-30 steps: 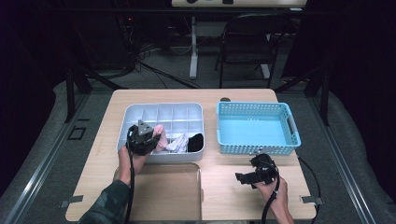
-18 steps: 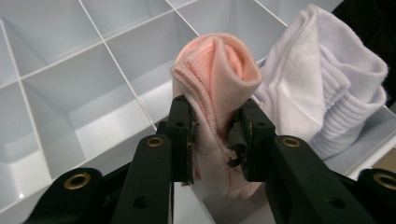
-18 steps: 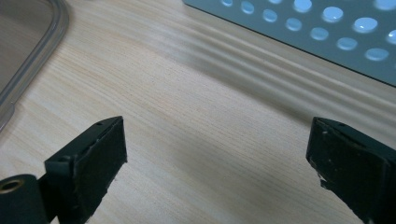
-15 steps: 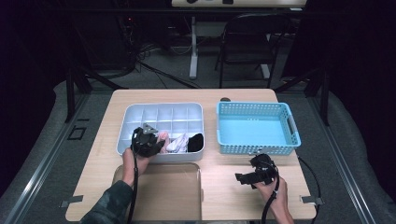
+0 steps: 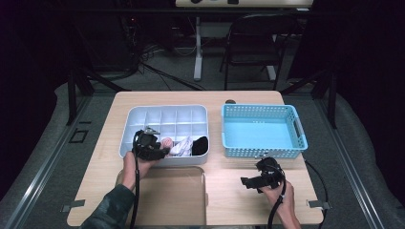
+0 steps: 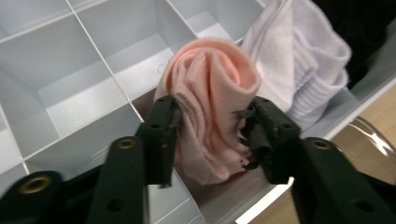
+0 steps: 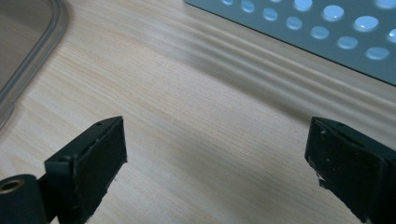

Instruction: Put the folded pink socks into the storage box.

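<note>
A rolled pink sock [image 6: 210, 84] stands in a front compartment of the pale grey divider tray [image 5: 167, 110]. My left gripper [image 6: 212, 114] straddles it. Its jaws have just been opening, and the pads now only brush the roll's sides. From above, the left gripper [image 5: 160, 151] hangs over the tray's front row, beside the pink sock [image 5: 166, 142]. A white sock [image 6: 303, 60] fills the neighbouring cell, and a black sock [image 5: 199, 144] the cell after that. My right gripper [image 5: 246, 182] is low over the bare wooden table near the front right. Its jaws [image 7: 217, 140] are wide open with nothing between them.
A light blue perforated basket [image 5: 262, 110] stands right of the tray, its wall [image 7: 327, 32] just beyond the right gripper. A clear plastic lid [image 5: 162, 195] lies flat in front of the tray, its rim [image 7: 28, 56] left of the right gripper. A folding chair stands behind the table.
The left gripper has edged slightly toward the tray's front edge and its jaws have spread around the pink sock. The right hand has not moved.
</note>
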{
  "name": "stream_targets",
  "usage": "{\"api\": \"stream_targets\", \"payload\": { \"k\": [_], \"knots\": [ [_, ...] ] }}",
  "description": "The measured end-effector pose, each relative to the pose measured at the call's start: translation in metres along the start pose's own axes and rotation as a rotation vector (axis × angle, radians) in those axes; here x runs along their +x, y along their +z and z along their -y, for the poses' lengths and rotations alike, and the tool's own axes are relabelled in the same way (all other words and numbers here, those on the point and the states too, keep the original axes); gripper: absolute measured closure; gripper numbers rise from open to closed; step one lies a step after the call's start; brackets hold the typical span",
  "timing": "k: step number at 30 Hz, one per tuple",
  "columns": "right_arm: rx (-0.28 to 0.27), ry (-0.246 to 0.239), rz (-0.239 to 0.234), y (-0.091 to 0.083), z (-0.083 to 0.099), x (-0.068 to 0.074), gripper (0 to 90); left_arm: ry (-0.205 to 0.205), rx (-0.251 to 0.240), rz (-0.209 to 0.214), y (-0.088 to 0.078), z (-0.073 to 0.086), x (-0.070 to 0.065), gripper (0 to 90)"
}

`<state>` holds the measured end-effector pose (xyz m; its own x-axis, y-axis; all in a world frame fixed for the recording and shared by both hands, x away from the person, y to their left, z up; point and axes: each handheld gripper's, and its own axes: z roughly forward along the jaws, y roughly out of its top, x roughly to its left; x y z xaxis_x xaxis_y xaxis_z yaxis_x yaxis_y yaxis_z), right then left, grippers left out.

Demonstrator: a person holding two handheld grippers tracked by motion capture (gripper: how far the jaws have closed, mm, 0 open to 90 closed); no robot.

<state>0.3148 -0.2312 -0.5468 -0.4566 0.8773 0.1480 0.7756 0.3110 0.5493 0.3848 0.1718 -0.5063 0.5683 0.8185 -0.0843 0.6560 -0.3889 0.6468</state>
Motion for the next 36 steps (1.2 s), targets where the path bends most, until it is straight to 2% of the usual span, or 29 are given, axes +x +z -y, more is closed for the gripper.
{"api": "stream_targets", "payload": {
  "k": [6, 9, 10, 13, 16, 19, 23, 25, 27, 36],
  "knots": [
    [0.003, -0.003, -0.005, 0.0, 0.0, 0.0, 5.0, 0.017, -0.05, -0.01, -0.006, -0.011, -0.001, 37.9],
    [0.005, 0.0, -0.007, 0.0, 0.0, 0.0, 5.0, 0.009, -0.046, -0.005, 0.001, -0.017, 0.003, 38.2],
    [0.009, -0.001, -0.005, 0.0, 0.0, 0.0, 5.0, 0.005, -0.035, 0.002, 0.004, -0.018, 0.005, 39.3],
    [0.01, -0.001, -0.007, 0.001, 0.0, 0.0, 5.1, 0.004, 0.003, 0.027, 0.011, -0.018, 0.006, 50.0],
    [0.012, 0.001, -0.007, 0.001, 0.0, 0.0, 5.3, 0.007, 0.016, 0.019, 0.013, -0.015, 0.006, 65.4],
    [0.013, 0.0, -0.008, 0.002, 0.0, 0.0, 5.8, 0.006, 0.031, 0.014, 0.015, -0.013, 0.006, 72.3],
    [0.014, -0.002, -0.008, 0.002, 0.0, 0.0, 5.8, -0.003, 0.057, 0.019, 0.02, -0.01, 0.008, 73.8],
    [0.016, -0.002, -0.01, 0.002, 0.0, 0.0, 5.9, 0.004, 0.072, 0.008, 0.022, -0.01, 0.006, 73.9],
    [0.016, -0.003, -0.011, 0.002, 0.0, 0.0, 5.9, 0.008, 0.086, 0.015, 0.025, -0.009, 0.004, 74.0],
    [0.015, -0.003, -0.012, 0.002, 0.0, 0.0, 5.9, 0.006, 0.097, 0.011, 0.032, -0.008, 0.003, 74.2]
  ]
}}
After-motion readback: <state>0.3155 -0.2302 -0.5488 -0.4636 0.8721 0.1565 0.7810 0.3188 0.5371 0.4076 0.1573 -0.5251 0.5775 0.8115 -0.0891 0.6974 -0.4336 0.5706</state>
